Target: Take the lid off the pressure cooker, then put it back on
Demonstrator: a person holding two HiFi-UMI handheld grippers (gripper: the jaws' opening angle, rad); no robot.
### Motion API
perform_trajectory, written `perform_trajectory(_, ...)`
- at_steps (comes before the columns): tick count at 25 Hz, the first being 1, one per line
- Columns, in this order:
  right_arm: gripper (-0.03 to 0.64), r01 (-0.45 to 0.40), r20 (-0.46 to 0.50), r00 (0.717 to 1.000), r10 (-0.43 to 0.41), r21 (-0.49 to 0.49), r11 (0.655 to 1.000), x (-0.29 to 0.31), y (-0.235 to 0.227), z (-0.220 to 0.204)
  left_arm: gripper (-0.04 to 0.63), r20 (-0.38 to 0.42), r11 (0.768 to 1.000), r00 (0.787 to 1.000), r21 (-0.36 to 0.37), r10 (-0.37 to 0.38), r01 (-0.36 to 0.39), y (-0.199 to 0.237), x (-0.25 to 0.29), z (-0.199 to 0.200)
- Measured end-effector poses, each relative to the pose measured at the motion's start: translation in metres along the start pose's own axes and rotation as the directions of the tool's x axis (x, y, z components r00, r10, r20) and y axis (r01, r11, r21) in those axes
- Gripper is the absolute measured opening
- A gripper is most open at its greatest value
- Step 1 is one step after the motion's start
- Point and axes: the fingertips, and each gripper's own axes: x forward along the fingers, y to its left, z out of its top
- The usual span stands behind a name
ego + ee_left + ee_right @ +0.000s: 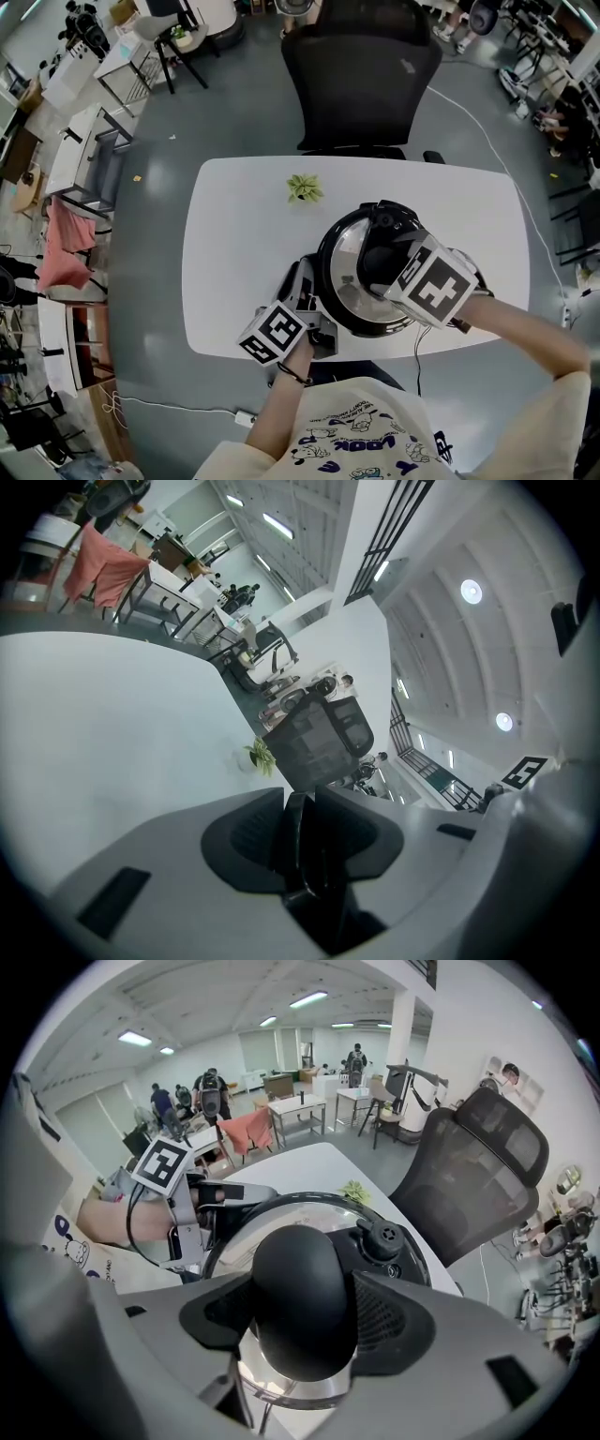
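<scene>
- Cooker [324, 281]: stands on the near half of my white bench [234, 234], towards its front edge, just in front of the operator's body.
- Lid [349, 255]: polished metal, seated on the cooker inside its black rim; it looks level as far as I can see.
- Knob [298, 1260]: a rounded black dome at the lid's centre. A black valve [384, 1237] stands on the lid just behind it.
- Right tongs [388, 272]: pointing steeply down over the lid. In the right gripper view I see the two jaws set wide, one on each side of the knob, pads pressed against it, so they are clamped on the knob.
- Left tongs [305, 298]: low at the cooker's left side, nearly level. The left gripper view shows the jaws drawn in on a thin black side handle [300, 850] that sits between the pads.
- Plant [305, 187]: a small green sprig on the bench beyond the cooker, apart from it.
- Chair [361, 75]: black mesh, drawn up to the bench's far edge.
</scene>
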Motion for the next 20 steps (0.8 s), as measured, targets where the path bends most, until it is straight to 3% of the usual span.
perform_trajectory(10,0.318,0.064,0.003,0.998,-0.066,0.187,0.980,0.0017,-0.0091,-0.0017,0.117,0.017,0.999,1.000,0.031,0.019,-0.019,0.0008,0.0002,0.0016)
perform_trajectory(20,0.321,0.069,-0.001,0.998,-0.070,0.197,0.978,0.0012,-0.0088,-0.0020,0.118,0.021,0.999,1.000,0.037,0.024,-0.025,-0.0007,-0.0004,0.0023)
